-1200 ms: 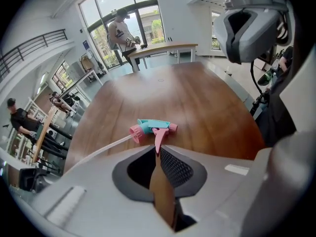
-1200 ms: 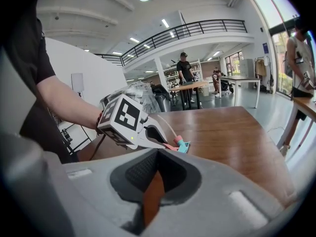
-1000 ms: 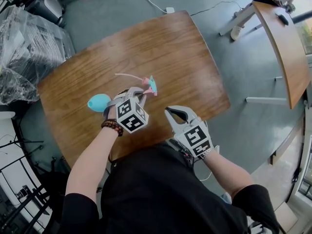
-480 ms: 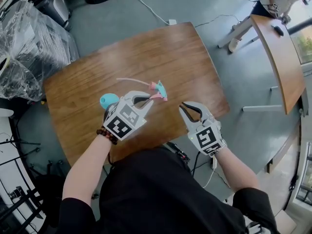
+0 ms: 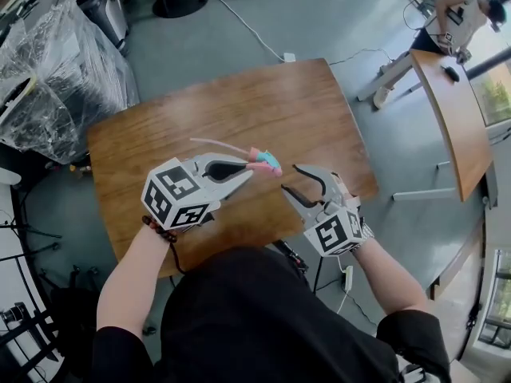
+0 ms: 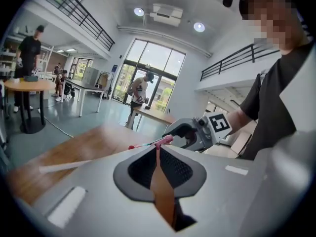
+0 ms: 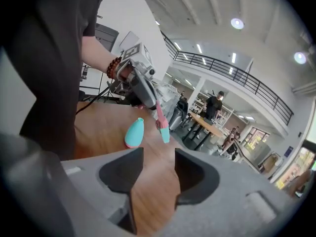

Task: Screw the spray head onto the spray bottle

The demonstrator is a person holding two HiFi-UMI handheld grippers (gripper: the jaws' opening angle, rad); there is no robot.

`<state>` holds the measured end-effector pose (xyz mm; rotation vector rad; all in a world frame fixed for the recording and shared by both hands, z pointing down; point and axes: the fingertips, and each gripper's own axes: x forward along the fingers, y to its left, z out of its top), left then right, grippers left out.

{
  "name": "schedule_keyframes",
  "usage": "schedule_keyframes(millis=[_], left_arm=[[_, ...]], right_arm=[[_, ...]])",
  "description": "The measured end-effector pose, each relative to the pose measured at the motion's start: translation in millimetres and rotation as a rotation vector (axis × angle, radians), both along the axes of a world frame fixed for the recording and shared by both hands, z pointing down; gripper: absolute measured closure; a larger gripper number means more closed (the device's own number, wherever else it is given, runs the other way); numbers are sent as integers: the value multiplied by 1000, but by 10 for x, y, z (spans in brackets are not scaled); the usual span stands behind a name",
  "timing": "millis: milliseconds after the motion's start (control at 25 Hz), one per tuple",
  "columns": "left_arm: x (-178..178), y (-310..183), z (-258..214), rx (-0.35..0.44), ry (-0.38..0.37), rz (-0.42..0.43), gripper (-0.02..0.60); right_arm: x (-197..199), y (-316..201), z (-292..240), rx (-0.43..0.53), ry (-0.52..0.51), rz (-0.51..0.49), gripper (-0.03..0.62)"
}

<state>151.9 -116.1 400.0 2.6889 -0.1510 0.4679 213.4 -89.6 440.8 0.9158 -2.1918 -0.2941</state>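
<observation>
My left gripper is shut on the pink and teal spray head, held above the wooden table. The head's thin dip tube trails off to the left. In the left gripper view only the pink trigger shows past the closed tips. The teal spray bottle lies on its side on the table, seen in the right gripper view; my left hand hides it in the head view. My right gripper hangs just right of the spray head. Its jaws have just been opening, with nothing between them.
A second wooden table stands at the far right with a person beside it. Plastic-wrapped equipment sits off the table's left corner. A white cable runs across the grey floor behind the table.
Both grippers have risen from the table, and the left one has rolled while lifting the spray head. The right gripper's jaws have gone from shut to open.
</observation>
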Motion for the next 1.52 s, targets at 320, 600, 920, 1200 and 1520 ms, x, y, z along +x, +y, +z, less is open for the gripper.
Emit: schedule_keyframes(millis=[320,600,920,1200,1520], left_arm=[[-481,59,-368,-117,198,-15,543],[-749,188,-601,-195,319,20,543],[-901,255,-652,-223,370,37,543],[-889,306,-652,-236,381,44,543],[-867,354,-489,-226,316,30,444]], right_arm=[[-823,-211,-303,-5,-102,-119,349],[-1305,-200,-515,5,-54,-261,349],[-1528,-122,-513,7,21,-353,395],[-1509,-107,-547,54,43,-354,459],[-1401,-73,-526,16,26,-329,462]])
